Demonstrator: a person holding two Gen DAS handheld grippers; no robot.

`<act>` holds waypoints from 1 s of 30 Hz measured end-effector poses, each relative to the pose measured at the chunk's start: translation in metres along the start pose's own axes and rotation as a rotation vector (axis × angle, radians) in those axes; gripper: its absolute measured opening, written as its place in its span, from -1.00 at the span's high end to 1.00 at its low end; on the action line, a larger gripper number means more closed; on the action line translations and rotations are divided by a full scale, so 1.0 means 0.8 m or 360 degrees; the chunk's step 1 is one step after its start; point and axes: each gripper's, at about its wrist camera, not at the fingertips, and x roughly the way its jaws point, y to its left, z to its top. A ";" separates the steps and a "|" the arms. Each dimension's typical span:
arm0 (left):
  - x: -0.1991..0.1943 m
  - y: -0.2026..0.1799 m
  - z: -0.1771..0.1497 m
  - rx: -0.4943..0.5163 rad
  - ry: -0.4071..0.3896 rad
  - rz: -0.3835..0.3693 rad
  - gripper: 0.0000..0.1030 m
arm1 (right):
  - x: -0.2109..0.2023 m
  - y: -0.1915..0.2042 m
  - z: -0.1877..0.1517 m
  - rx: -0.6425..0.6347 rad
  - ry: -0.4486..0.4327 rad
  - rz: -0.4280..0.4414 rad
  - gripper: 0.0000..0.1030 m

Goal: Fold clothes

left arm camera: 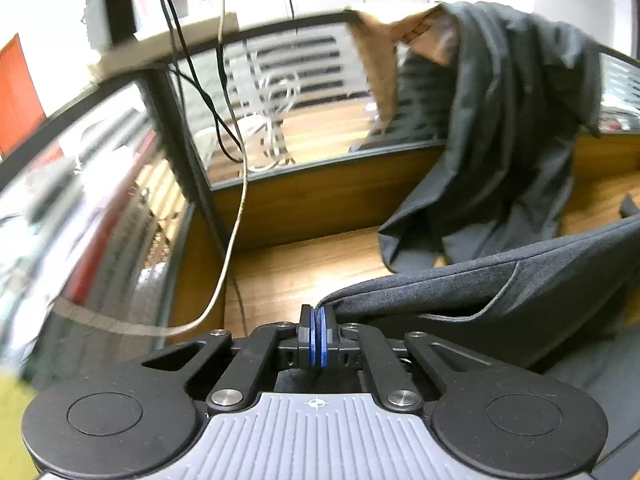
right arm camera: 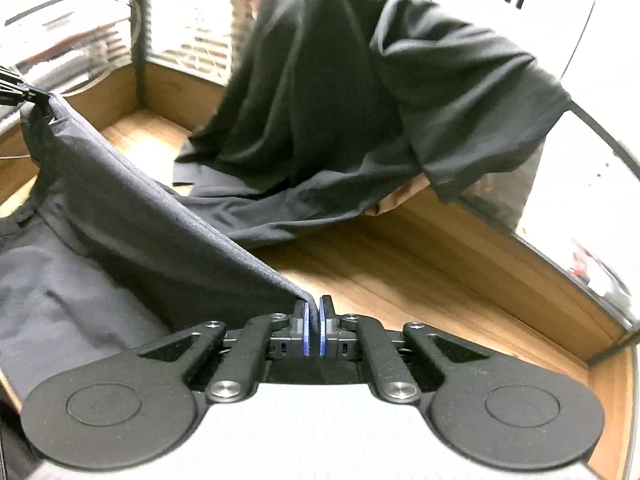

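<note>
Both tongs are clamped on one dark navy garment, stretched between them above the wooden table: the left tongs pinch its edge, the cloth running off to their right, while the right tongs grip a hemmed corner, the fabric sloping away to their left. Farther back, a second dark garment hangs over a brown paper bag against the glass partition at the table's far edge
</note>
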 end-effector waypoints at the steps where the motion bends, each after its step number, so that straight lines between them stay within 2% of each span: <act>1: -0.013 -0.003 -0.009 0.0009 0.0003 0.0007 0.91 | -0.015 0.007 -0.009 -0.0001 -0.0007 0.0000 0.91; 4: -0.044 -0.007 -0.043 0.0010 0.0047 -0.0001 0.91 | -0.043 0.026 -0.038 -0.0005 0.0036 0.0039 0.91; 8: -0.073 -0.023 -0.100 0.0032 0.0162 0.0011 0.92 | -0.052 0.057 -0.087 -0.0025 0.0160 0.0102 0.92; 12: -0.087 -0.048 -0.157 0.0060 0.0296 0.0055 0.93 | -0.040 0.084 -0.133 -0.0007 0.0301 0.0185 0.92; 16: -0.071 -0.064 -0.210 0.0008 0.0446 0.0092 0.96 | -0.012 0.113 -0.181 -0.0020 0.0429 0.0231 0.93; 19: -0.056 -0.057 -0.235 -0.0129 0.0520 0.0089 0.96 | 0.010 0.129 -0.211 -0.0023 0.0505 0.0248 0.93; 21: -0.053 -0.049 -0.245 -0.0303 0.0531 0.0067 0.96 | 0.021 0.135 -0.224 -0.0040 0.0526 0.0234 0.93; 24: -0.043 -0.026 -0.248 -0.0645 0.0561 0.0008 0.92 | 0.031 0.144 -0.233 -0.0067 0.0545 0.0216 0.93; 28: -0.035 -0.011 -0.250 -0.0930 0.0505 -0.0014 0.84 | 0.034 0.152 -0.235 -0.0122 0.0544 0.0211 0.90; 30: -0.027 -0.007 -0.251 -0.1022 0.0490 -0.0019 0.70 | 0.035 0.153 -0.232 -0.0128 0.0538 0.0216 0.83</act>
